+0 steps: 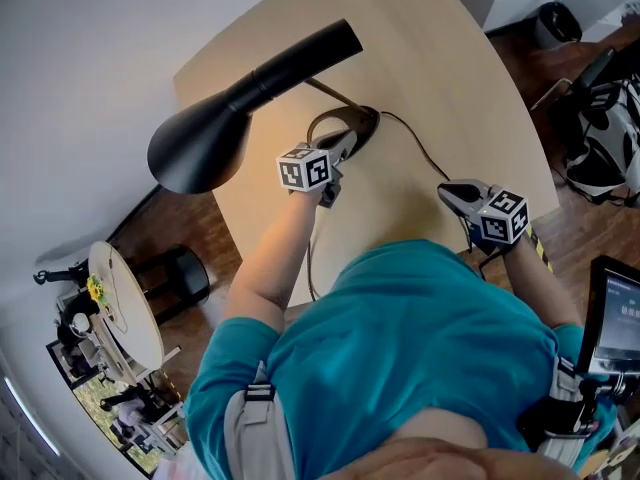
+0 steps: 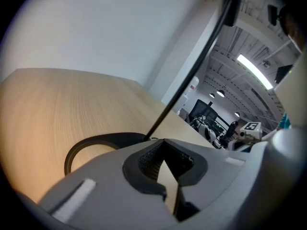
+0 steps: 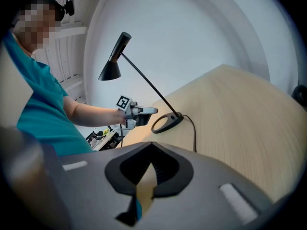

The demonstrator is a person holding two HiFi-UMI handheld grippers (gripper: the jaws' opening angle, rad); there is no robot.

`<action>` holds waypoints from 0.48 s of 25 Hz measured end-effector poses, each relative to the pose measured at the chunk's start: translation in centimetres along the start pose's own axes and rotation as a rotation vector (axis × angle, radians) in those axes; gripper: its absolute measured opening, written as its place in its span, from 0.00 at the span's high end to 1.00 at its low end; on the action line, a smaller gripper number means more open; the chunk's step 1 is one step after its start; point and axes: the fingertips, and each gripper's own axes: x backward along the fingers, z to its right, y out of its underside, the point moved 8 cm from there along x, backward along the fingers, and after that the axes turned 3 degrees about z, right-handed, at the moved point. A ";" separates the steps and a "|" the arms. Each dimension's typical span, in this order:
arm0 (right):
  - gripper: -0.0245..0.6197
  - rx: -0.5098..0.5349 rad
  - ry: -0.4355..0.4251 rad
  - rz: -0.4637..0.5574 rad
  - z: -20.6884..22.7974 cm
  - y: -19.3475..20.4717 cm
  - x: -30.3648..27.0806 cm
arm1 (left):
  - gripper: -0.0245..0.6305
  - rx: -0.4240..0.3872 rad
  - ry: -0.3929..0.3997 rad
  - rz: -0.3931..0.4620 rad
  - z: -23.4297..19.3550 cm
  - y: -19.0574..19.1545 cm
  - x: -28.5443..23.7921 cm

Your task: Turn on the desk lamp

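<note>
Jaws together and empty, the left gripper (image 1: 345,144) hovers at the ring base (image 1: 350,125) of the black desk lamp (image 1: 200,148) on a wooden table (image 1: 440,78). A light, straight press on its switch, unseen here, seems wisest. The right gripper (image 1: 455,194), likewise closed, idles apart.

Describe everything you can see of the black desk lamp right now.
The black desk lamp looks like matte metal: a cone shade with a tube neck, tilted down, on a thin slanted stem rising from an open ring base. The base lies flat on the pale wooden table; a dark cord trails from it. The left hand-held gripper sits right at the ring, contact unclear. A warm tint under the shade hints it may be lit.
</note>
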 end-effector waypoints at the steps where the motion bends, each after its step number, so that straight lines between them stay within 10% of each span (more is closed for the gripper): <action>1: 0.96 0.006 -0.017 -0.008 -0.1 -0.3 -0.5 | 0.96 0.008 0.001 0.025 0.3 0.9 1.6; 12: 0.96 0.102 -0.225 -0.098 -3.0 -2.8 -5.9 | 0.96 0.279 -0.091 0.358 4.3 15.2 17.2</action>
